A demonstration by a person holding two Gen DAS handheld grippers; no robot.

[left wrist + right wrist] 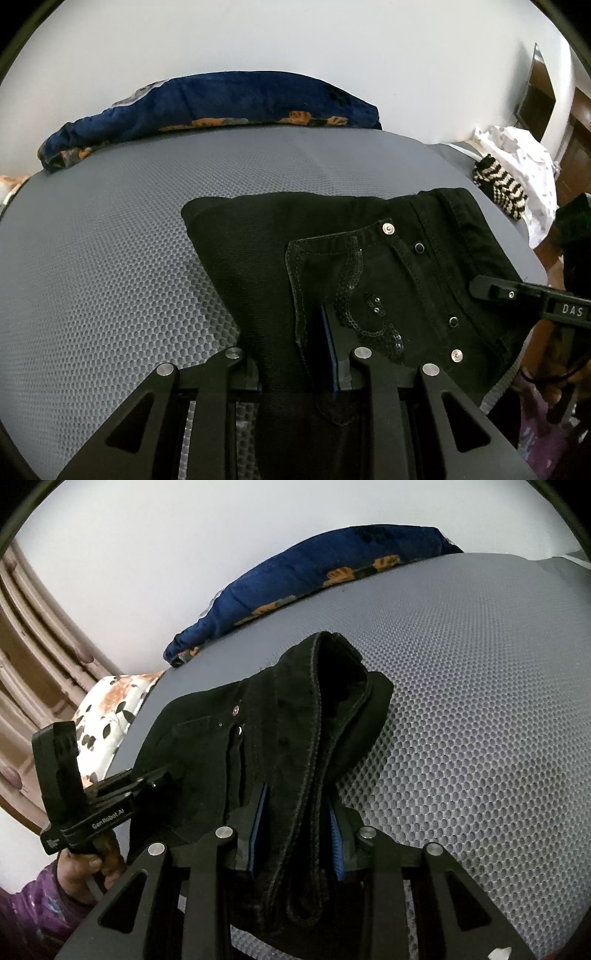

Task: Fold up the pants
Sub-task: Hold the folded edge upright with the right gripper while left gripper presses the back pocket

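Black pants [369, 258] are clamped in both claws; only the right view shows a hand [86, 867].

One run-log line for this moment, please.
left gripper: shut on pants | right gripper: shut on pants | pants: folded bundle on mat

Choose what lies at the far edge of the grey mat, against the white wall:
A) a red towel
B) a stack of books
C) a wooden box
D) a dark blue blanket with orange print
D: the dark blue blanket with orange patches lies along the far edge of the grey mat.
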